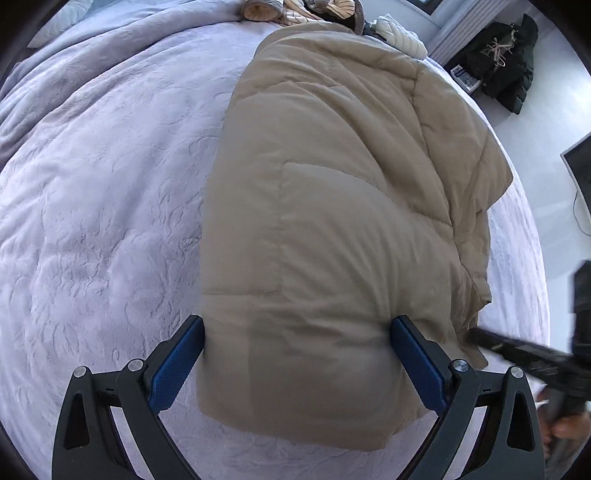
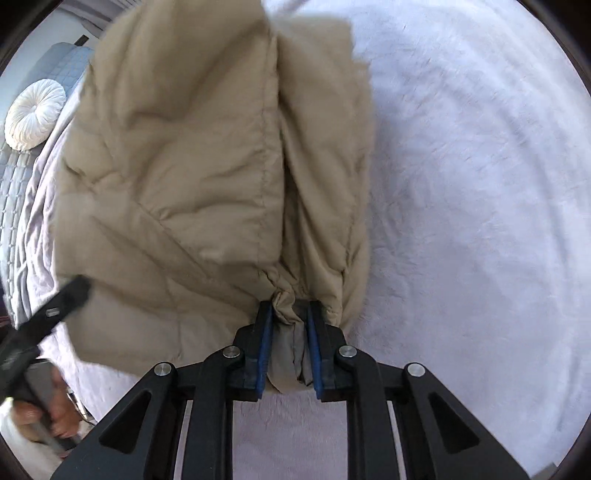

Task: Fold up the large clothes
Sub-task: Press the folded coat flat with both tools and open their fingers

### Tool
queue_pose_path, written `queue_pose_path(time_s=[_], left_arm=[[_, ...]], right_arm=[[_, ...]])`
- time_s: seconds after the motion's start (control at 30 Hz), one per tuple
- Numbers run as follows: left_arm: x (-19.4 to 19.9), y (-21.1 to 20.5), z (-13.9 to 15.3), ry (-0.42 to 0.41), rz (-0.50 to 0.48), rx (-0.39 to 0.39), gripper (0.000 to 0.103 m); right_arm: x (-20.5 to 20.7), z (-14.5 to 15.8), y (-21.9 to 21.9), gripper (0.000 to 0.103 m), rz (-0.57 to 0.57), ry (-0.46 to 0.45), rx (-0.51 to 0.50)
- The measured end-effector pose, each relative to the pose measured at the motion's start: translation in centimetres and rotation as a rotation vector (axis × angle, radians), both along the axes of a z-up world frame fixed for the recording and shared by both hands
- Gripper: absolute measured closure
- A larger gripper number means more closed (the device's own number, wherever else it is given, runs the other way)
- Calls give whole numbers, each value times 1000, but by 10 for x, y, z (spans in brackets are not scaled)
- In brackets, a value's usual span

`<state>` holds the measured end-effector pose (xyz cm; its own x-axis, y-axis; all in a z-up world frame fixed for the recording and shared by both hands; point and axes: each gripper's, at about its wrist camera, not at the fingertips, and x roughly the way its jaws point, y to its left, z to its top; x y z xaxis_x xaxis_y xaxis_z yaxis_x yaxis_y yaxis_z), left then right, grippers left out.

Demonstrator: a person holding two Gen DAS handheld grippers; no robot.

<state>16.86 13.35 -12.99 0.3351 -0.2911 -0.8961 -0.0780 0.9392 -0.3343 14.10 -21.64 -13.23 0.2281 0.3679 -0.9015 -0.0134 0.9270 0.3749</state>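
A puffy tan jacket (image 1: 332, 221) lies folded lengthwise on a lavender bedspread (image 1: 92, 221). My left gripper (image 1: 297, 325) stands wide open over the jacket's near end, one blue pad on each side of it, and neither pad squeezes the cloth. In the right wrist view my right gripper (image 2: 290, 308) is shut on a bunched fold at the edge of the jacket (image 2: 177, 177), where grey lining shows between the pads. The right gripper (image 1: 517, 354) also shows blurred at the jacket's right edge in the left wrist view. The left gripper's finger (image 2: 66, 295) crosses the left of the right wrist view.
Several other garments (image 1: 295, 11) are heaped at the far end of the bed, with a white puffy one (image 1: 399, 33) beside them. A black coat (image 1: 506, 62) lies off the bed at the far right. A round white pillow (image 2: 35, 114) rests by the headboard.
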Motion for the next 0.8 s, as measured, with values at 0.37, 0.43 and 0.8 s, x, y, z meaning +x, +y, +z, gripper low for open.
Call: queue_pose_path(time_s=[0.37,0.43,0.8], left_arm=[[1,-4,-1,12,-16,27,3],[3,-6,-2,9,-28,31,1],[11,-21,-11,21,-70,66,1]], right_arm=[[85,80,4,84,-89,-288,-4],[108,51,5,84,-104,-194,-23],[141,-25,4,89,-96,-73,6]])
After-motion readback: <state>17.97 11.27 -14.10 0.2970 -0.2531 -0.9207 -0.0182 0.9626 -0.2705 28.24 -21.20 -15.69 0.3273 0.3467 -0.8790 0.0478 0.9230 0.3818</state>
